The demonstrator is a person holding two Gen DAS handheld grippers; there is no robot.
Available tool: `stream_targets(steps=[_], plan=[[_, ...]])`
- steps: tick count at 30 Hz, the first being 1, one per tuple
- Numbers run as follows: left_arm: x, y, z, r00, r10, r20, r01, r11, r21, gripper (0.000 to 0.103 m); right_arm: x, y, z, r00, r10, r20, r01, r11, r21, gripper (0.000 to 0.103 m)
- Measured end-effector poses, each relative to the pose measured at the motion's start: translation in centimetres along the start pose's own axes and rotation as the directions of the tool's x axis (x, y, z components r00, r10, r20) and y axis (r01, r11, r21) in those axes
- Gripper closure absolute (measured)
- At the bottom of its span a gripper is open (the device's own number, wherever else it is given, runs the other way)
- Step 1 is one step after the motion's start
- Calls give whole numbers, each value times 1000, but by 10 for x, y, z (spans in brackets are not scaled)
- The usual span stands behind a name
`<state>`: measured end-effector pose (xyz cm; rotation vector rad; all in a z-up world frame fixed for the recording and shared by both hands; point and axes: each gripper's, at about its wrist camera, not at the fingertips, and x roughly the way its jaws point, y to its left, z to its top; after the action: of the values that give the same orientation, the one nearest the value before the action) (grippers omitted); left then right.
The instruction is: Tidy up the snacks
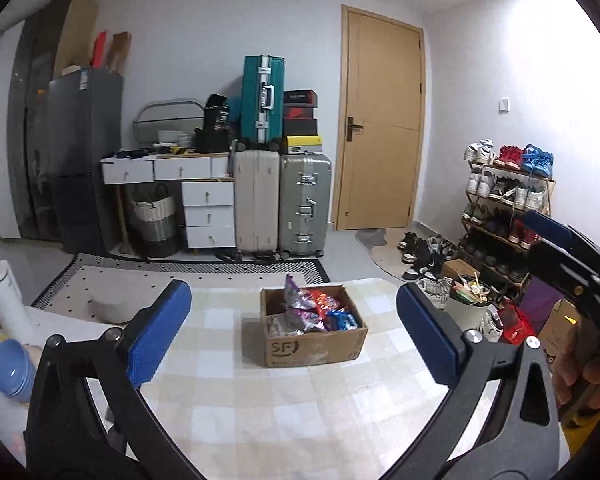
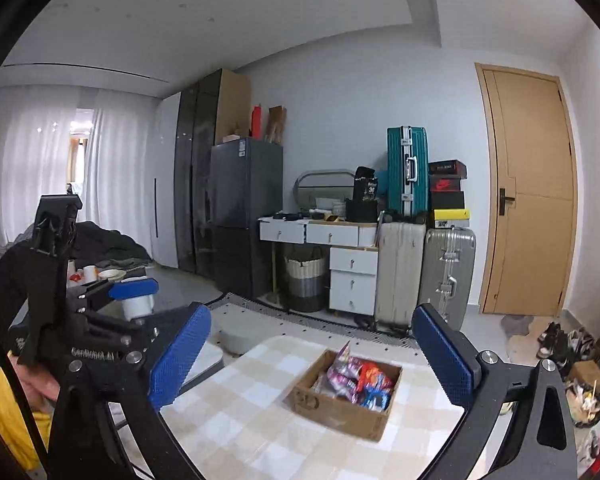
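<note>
Cardboard, thin and open-topped, is what holds everything here: the box (image 1: 314, 330) sits on the checked surface (image 1: 236, 396) at the middle of the left wrist view, filled with crinkly snack packets (image 1: 320, 310) in purple, red and blue, one purple packet standing up above the rim. The likely trouble is that slick foil slips between the blue pads when pinched, or that a gripper reaching in snags the box wall and drags or tips the light box across the smooth cloth. A neighbouring packet could also lift out with the one grabbed. The left gripper (image 1: 294, 336) is spread wide and holds nothing; the box appears between its fingers, further away and clearly apart. The right gripper (image 2: 312, 360) is likewise wide and holding nothing, with the box lower centre in its view, between the fingers and not touched.
</note>
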<state>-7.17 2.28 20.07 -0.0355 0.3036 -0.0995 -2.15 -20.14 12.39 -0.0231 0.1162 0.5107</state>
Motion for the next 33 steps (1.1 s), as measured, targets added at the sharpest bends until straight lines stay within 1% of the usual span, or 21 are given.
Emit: stream_targets(steps=[2,4,6,8,11,13,16,18,20,21,24,27,30,33], plan=[[-23,7,-11,1000,16,4,-16,1000,-11,0,-15,0,-8,1000,2,6,-2,1000,26,1],[-41,11,-25,999,50,5,-50,999,-15,0,-27,-2,-17,1000,7,12,-8,999,47,1],[-57,13,-39,998,58,17,-58,998,-4,0,-38,0,-29,1000,-9,20,8,999,51,1],[-70,16,-53,996,82,35,-82,997,2,0,-43,1,-42,999,-18,30,16,998,54,1],[-72,18,-74,993,95,64,-96,995,14,0,-42,0,-62,999,-33,19,32,997,65,1],[-69,20,-87,994,91,65,-92,996,11,0,-37,-2,-75,999,-41,1,41,996,76,1],[-39,28,-98,993,88,78,-86,996,-21,0,-18,-12,-96,998,-64,-18,66,994,84,1],[-13,33,-106,993,102,64,-100,994,-45,0,-7,-17,-111,996,-82,-28,84,993,81,1],[11,37,-118,994,95,60,-91,993,-70,0,6,-23,-129,994,-105,-26,107,991,78,1],[24,39,-124,993,104,55,-100,992,-73,0,13,-25,-135,993,-112,-26,114,991,75,1],[61,39,-147,991,122,54,-119,992,-47,0,43,-36,-159,989,-144,-30,145,988,55,1],[105,32,-162,979,188,77,-189,982,9,0,64,-45,-185,983,-185,-18,186,982,27,1],[148,34,-173,984,167,59,-168,986,-2,0,85,-59,-210,976,-217,-6,217,976,30,1],[189,36,-194,984,179,19,-178,984,-5,0,113,-77,-232,970,-243,-17,243,967,71,1]])
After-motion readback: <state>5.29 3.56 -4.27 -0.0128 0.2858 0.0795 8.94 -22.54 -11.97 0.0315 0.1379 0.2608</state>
